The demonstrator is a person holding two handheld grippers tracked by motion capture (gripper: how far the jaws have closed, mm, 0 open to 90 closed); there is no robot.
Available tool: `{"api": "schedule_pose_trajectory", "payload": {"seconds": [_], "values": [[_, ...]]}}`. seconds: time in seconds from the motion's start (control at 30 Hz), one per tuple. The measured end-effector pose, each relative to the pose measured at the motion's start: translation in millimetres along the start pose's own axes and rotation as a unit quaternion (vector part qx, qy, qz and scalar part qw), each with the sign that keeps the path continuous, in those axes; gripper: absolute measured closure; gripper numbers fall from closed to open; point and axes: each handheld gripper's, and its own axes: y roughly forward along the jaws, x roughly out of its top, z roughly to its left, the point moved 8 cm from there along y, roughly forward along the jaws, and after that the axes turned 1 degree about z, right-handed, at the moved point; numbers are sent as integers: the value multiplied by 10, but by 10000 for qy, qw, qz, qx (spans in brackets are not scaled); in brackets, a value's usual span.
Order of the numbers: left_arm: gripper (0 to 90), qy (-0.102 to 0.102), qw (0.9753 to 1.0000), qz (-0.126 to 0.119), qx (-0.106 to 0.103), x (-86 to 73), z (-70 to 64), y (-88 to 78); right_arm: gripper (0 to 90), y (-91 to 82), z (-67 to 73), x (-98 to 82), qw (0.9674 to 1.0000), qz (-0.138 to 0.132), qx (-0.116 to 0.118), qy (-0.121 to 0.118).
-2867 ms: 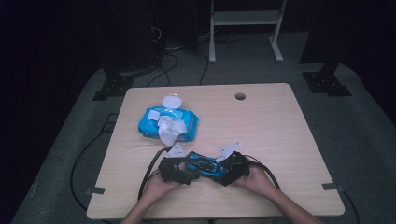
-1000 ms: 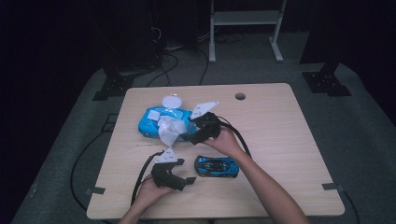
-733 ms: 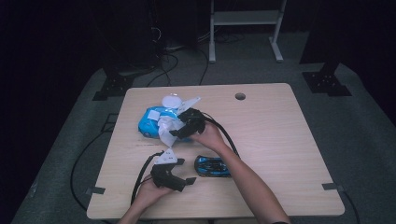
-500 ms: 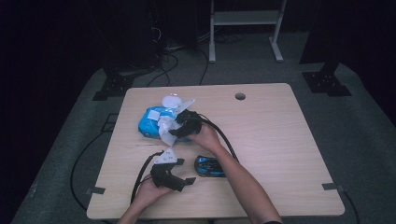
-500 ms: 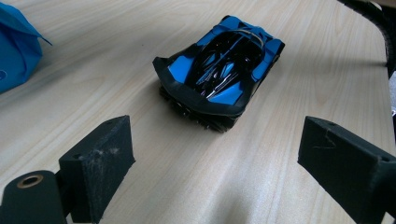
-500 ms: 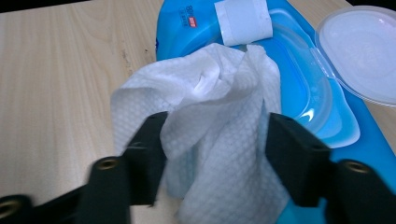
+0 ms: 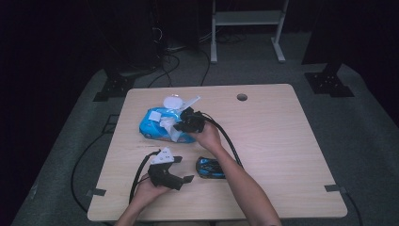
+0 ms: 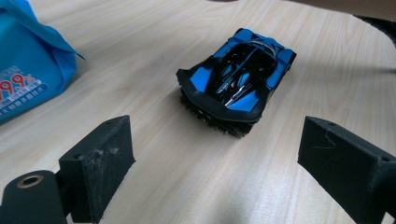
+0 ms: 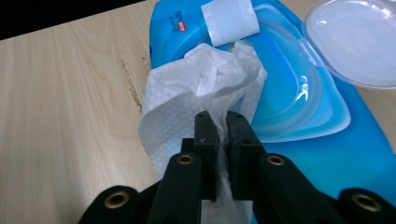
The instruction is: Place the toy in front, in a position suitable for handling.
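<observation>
your right claw (image 9: 218, 128) has just been closing and now pinches the wipe (image 9: 205, 88) sticking out of the blue pack (image 9: 299, 107) at the desk's (image 7: 282, 141) far left. nothing pins the pack, so a pull may drag it or tear the wipe. left claw (image 8: 224, 163) wide open, empty, facing the toy car (image 8: 238, 81).

wipe (image 9: 196, 88): soft textured cloth | pack (image 9: 322, 154): glossy plastic | table (image 7: 282, 141): matt wood

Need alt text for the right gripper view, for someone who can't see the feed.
The right gripper is shut on a white wet wipe sticking up from a blue wipes pack, its two black fingers pinching the sheet. The pack's clear lid is flipped open, and the pack lies on a light wooden table.
</observation>
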Motion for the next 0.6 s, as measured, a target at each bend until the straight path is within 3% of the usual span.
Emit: {"api": "schedule_pose_trajectory", "payload": {"seconds": [0.13, 0.2, 0.27, 0.3, 0.33, 0.37, 0.5, 0.53, 0.57, 0.6], "values": [[90, 51, 10000, -7, 25, -3, 16, 7, 848, -182, -43, 77, 9997, -225, -47, 67], [88, 66, 9999, -48, 68, 2, 25, 2, 849, -376, -90, 145, 9990, -441, -95, 51], [88, 87, 9999, -80, 85, 5, 32, -2, 851, -454, -103, 165, 9986, -517, -109, 44], [86, 114, 9998, -88, 109, 7, 44, -11, 851, -631, -128, 197, 9976, -682, -135, 56], [85, 114, 9998, -88, 109, 7, 44, -11, 851, -631, -128, 197, 9976, -682, -135, 56], [85, 113, 9997, -170, 131, 16, 48, -14, 850, -812, -129, 184, 9974, -709, -106, 15], [85, 181, 9996, -203, 120, 26, 42, -16, 849, -1182, -25, -35, 9973, -689, -111, -207], [85, 181, 9996, -203, 120, 26, 42, -16, 849, -1182, -25, -35, 9973, -689, -111, -207], [85, 261, 9992, -250, 145, 37, 37, -1, 848, -1361, 43, -219, 9976, -659, -47, -219], [85, 261, 9992, -250, 145, 37, 37, -1, 848, -1361, 43, -219, 9976, -659, -47, -219]]}}
